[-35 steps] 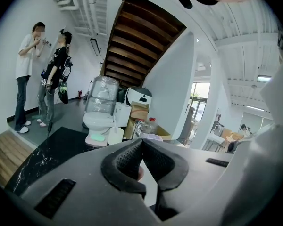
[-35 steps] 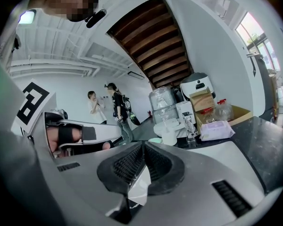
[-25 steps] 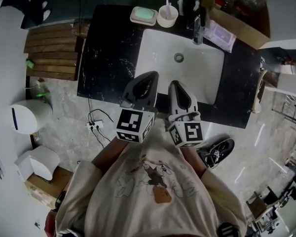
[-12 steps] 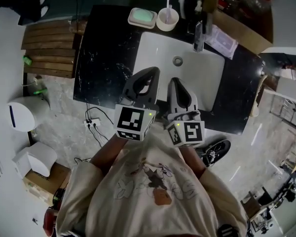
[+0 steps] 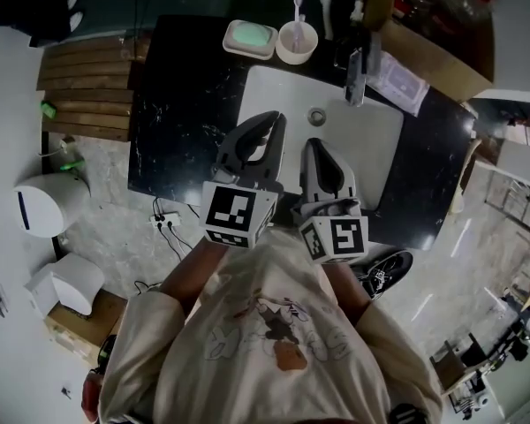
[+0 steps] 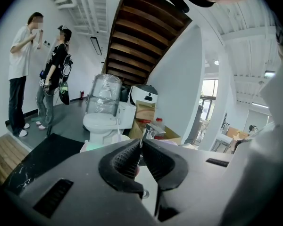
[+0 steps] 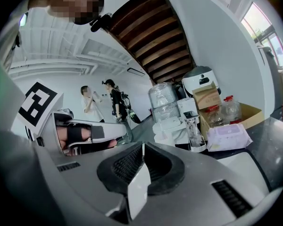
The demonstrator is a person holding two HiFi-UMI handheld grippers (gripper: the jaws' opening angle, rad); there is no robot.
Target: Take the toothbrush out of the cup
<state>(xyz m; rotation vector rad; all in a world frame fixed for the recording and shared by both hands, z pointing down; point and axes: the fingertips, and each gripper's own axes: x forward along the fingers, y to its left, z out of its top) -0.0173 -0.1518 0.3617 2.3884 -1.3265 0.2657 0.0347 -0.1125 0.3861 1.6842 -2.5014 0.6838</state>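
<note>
A white cup [image 5: 297, 42] stands at the back of the black counter [image 5: 177, 104], with a white toothbrush [image 5: 298, 9] upright in it. My left gripper [image 5: 271, 120] is shut and empty over the near left part of the white sink [image 5: 371, 140], well short of the cup. Beside it, my right gripper [image 5: 314, 145] is shut too, with nothing in it. In the left gripper view the jaws [image 6: 141, 142] meet at the tips, and the cup is mostly hidden behind them. The right gripper view shows closed jaws [image 7: 142, 147] and the left gripper [image 7: 80, 135] alongside.
A dish with green soap [image 5: 252, 38] sits left of the cup. The faucet [image 5: 356, 64] stands right of it, then a wipes pack [image 5: 396, 73] and a cardboard box [image 5: 433, 34]. Wooden planks [image 5: 88, 87] lie left of the counter. Two people [image 6: 23, 74] stand far off.
Both grippers have moved forward over the sink, toward the cup. Both stayed shut. The cup and toothbrush have not moved.
</note>
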